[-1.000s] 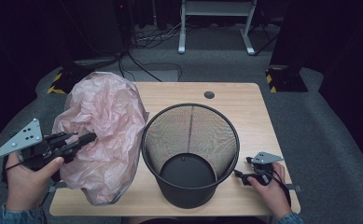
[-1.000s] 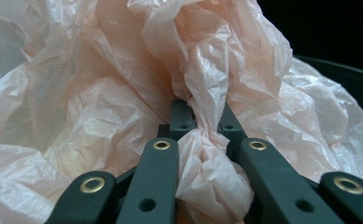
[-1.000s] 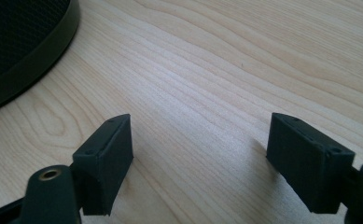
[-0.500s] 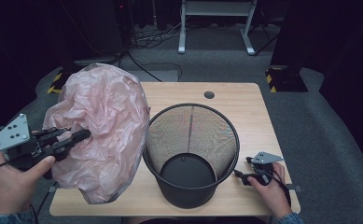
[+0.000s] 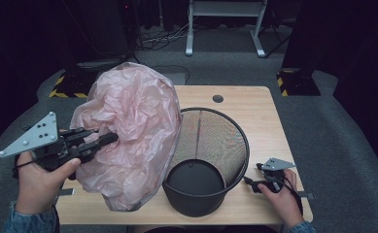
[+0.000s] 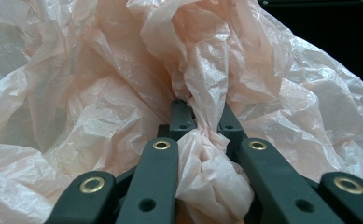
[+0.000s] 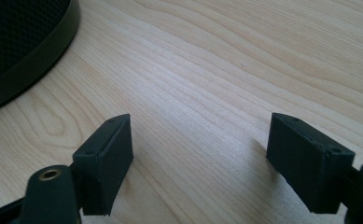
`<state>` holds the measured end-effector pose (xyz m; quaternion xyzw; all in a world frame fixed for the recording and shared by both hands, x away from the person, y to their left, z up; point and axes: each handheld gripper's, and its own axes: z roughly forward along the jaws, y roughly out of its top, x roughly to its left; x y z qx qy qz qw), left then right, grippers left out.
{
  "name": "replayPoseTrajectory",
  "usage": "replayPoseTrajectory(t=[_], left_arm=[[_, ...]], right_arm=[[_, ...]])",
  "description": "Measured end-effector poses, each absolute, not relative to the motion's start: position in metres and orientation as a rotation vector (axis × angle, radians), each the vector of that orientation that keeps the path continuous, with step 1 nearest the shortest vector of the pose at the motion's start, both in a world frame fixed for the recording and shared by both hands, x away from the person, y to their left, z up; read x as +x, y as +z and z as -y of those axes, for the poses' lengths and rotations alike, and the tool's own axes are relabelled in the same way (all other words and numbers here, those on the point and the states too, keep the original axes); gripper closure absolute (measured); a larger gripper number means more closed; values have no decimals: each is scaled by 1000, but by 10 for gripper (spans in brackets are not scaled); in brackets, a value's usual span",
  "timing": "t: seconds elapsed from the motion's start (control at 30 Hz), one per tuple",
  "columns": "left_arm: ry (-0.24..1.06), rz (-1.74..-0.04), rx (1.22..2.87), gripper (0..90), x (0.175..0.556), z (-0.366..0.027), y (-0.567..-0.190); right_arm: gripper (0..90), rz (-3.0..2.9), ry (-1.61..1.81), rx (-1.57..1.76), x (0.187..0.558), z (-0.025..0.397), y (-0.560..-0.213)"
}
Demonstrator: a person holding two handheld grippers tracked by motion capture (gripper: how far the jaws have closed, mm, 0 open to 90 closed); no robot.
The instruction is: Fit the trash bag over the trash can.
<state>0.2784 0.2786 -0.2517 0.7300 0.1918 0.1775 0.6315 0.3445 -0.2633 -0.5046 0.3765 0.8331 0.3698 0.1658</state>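
The left tongs [image 5: 106,140] are pinching a fold of the pink plastic bag [image 5: 133,131], billowing just left of the black mesh bin [image 5: 211,160], while the right tongs [image 5: 250,182] are resting spread wide on the worktop [image 5: 254,107] right of the bin.

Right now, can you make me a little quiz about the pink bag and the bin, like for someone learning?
1. True or false: the left gripper has its fingers shut on the pink plastic bag.
2. Where does the right gripper rest? A) inside the black mesh bin B) on the wooden table, fingers open C) on top of the bag
3. Fill in: the bag hangs to the ___ of the bin in the high view.

Key: 1 true; 2 B; 3 left.
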Motion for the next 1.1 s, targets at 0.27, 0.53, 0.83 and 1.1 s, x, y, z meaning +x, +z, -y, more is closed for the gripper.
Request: replayPoseTrajectory(t=[0.27,0.53,0.83,1.1], left_arm=[[363,-380,1686,816,287,-254,-245],[308,-319,1707,816,300,-222,-241],[257,-269,1747,816,311,-184,-239],[239,-228,1803,815,318,-147,-235]], right_arm=[[227,-2373,1053,1072,345,263,-505],[272,-2380,1083,1077,344,267,-504],[262,-2321,1133,1097,325,287,-494],[263,-2266,1208,1158,319,308,-486]])
